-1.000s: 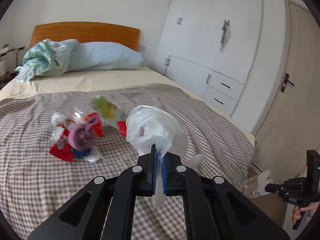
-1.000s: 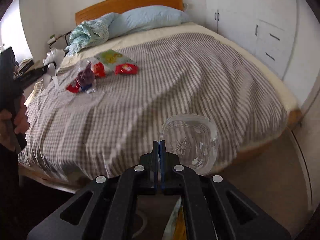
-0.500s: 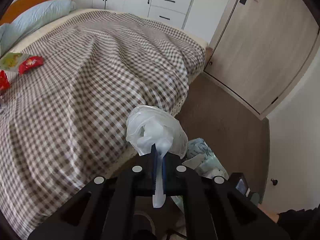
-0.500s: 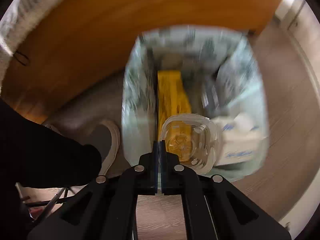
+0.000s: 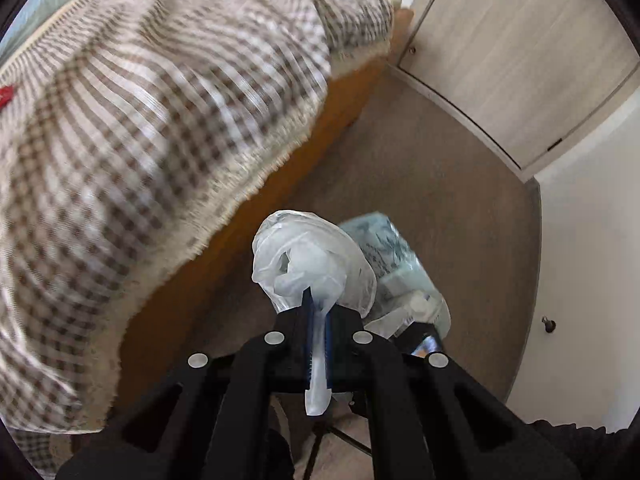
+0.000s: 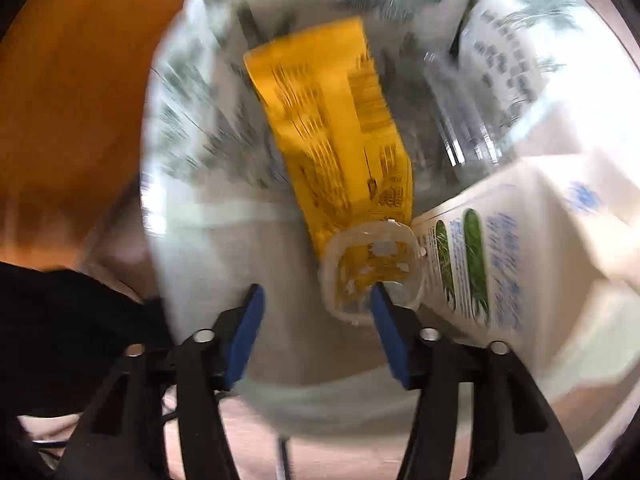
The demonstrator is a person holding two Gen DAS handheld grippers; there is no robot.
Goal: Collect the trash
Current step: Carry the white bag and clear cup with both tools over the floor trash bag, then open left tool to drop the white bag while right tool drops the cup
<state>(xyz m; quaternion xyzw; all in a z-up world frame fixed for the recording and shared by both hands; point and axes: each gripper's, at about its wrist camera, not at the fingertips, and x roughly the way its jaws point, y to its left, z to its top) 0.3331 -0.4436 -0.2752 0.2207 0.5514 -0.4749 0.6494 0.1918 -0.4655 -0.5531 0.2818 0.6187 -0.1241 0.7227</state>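
Motion blur smears the brown-and-white checked bedspread [image 5: 160, 120] and the print on the yellow plastic wrapper [image 6: 340, 128]. The crumpled white plastic bag [image 5: 312, 264] hides most of the patterned bag-lined bin [image 5: 400, 264]; the white carton [image 6: 520, 264] is cut off at right.

Counts, both views:
- 1 crumpled white plastic bag [image 5: 310, 264], pinched between the left fingers.
- 1 printed bin bag [image 5: 394, 264], just past those fingers to their right; in the right view its wall [image 6: 192, 128] surrounds the fingertips.
- 1 yellow wrapper [image 6: 340, 128], ahead of the right fingers.
- 1 clear plastic cup [image 6: 374, 268], against the right-hand blue pad.
- 1 white carton [image 6: 520, 248], right of that pad.
- 1 red wrapper [image 5: 6, 94], far left on 1 checked bedspread [image 5: 140, 120].
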